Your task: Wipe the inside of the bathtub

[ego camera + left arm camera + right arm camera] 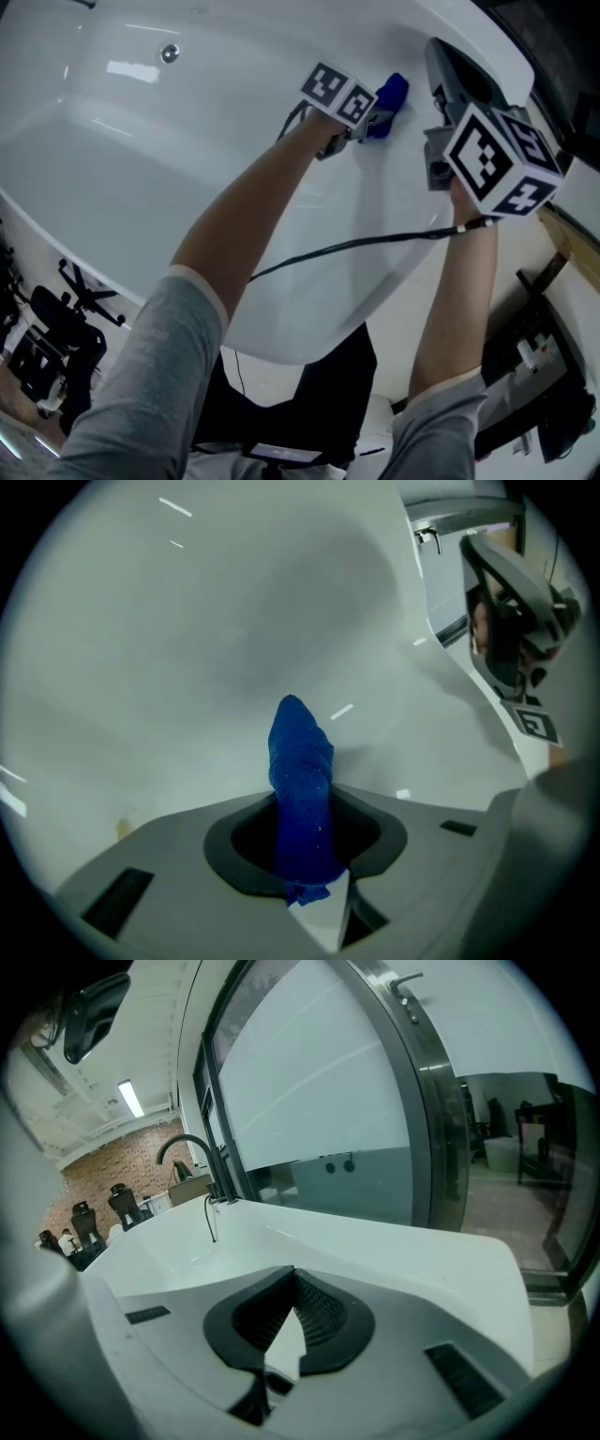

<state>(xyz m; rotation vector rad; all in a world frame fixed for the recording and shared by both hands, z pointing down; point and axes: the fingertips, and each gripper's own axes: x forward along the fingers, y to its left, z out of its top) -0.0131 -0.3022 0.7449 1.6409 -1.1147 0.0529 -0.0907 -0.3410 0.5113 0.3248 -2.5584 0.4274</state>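
Blue cloth [300,780] is what I am clamping in my left gripper [302,860]: its jaws are pressing tight on the lower part of the cloth, and the free end is sticking out past them as a rolled nub. I am holding that nub against the smooth white inner wall of the bathtub [187,621]. From the head view, the left gripper [368,122] is reaching into the far right of the bathtub [112,159], with the cloth [392,94] touching the wall just below the rim. I am holding my right gripper [445,66] just to the right of it, up by the rim. Its jaws are lying together at the tips with nothing between them, and this gripper [292,1283] is pointing along the tub's edge [375,1251] towards a dark curved faucet [192,1147] at the far end. A black cable [356,246] is running across the near rim.
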